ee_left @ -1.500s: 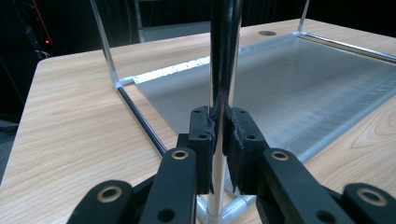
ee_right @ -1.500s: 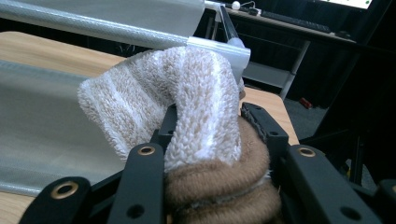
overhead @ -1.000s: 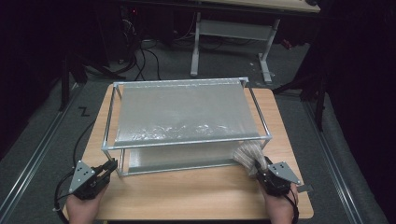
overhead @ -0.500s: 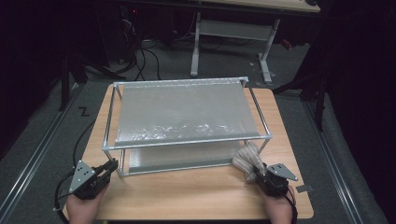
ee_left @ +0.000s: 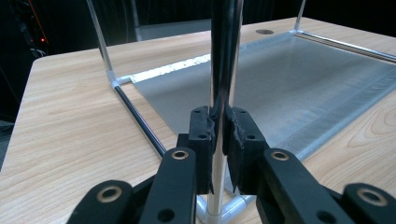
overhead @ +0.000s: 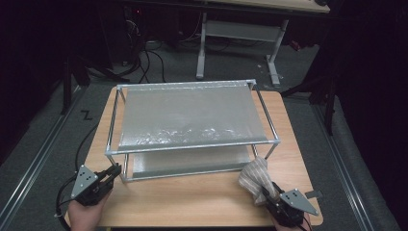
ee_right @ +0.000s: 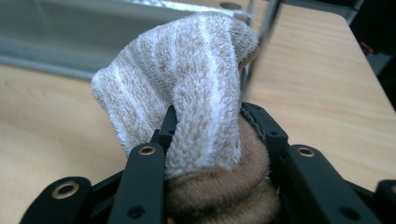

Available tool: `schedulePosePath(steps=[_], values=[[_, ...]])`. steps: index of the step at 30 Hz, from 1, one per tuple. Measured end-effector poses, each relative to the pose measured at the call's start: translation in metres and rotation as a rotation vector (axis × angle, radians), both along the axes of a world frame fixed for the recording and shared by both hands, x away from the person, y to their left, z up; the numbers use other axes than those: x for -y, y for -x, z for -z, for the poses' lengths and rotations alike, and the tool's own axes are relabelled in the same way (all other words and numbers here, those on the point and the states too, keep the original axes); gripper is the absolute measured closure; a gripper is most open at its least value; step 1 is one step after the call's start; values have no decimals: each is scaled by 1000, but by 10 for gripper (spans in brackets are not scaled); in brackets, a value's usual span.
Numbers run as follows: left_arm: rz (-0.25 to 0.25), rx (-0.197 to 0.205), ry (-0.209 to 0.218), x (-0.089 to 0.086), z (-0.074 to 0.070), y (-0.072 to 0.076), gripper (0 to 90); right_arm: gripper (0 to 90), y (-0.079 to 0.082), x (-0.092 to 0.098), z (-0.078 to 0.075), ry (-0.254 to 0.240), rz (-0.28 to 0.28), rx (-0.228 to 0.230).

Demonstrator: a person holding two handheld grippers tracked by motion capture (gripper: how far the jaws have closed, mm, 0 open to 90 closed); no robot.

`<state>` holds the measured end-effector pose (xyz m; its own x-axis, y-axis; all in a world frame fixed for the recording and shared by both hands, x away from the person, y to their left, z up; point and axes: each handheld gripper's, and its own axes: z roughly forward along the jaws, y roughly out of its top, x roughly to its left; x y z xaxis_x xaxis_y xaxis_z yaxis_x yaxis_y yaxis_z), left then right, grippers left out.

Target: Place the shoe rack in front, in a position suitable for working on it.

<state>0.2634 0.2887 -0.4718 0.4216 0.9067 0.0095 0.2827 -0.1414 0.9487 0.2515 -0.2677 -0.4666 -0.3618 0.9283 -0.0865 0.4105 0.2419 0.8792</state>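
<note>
Each hand carries a black gripper, the left gripper [overhead: 113, 174] and the right gripper [overhead: 266, 192], built of flat linked bars with brass-ringed pivot holes and small screws, topped by a grey three-cornered plate, with black jaws and a trailing black cable.

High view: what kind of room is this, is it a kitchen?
Probably not a kitchen; it looks like a workshop or lab. A wooden table stands on grey carpet, loose black cables trail over the floor behind it, and a second bench on metal legs stands in the dark at the back.
</note>
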Motion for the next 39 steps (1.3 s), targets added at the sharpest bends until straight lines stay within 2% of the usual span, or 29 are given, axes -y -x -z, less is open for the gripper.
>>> schedulePosePath(steps=[2,4,8,12,16,20,25,30,34,37,39], values=[[1,-1,-2,0,0,0,805,636,7,9,2,6,29,-8],[2,0,-2,0,0,0,805,636,14,23,2,19,88,-2],[-6,0,0,-1,0,-1,805,636,15,45,0,26,181,18],[-14,0,0,-3,0,0,805,635,1,54,-1,32,242,32],[-21,2,-3,-5,0,0,805,633,-18,56,-5,9,270,51],[-30,1,-1,-7,0,-1,805,632,-33,50,-14,36,274,94],[-33,2,1,-8,0,-1,805,631,-54,46,-23,23,274,120],[-35,3,5,-8,1,-2,805,631,-70,36,-39,-6,256,162],[-37,4,7,-8,1,-3,805,631,-69,26,-52,-31,216,196],[-36,4,5,-8,1,-3,806,632,-60,18,-60,-40,177,227],[-37,4,4,-8,1,-3,806,634,-54,13,-62,-37,152,231]])
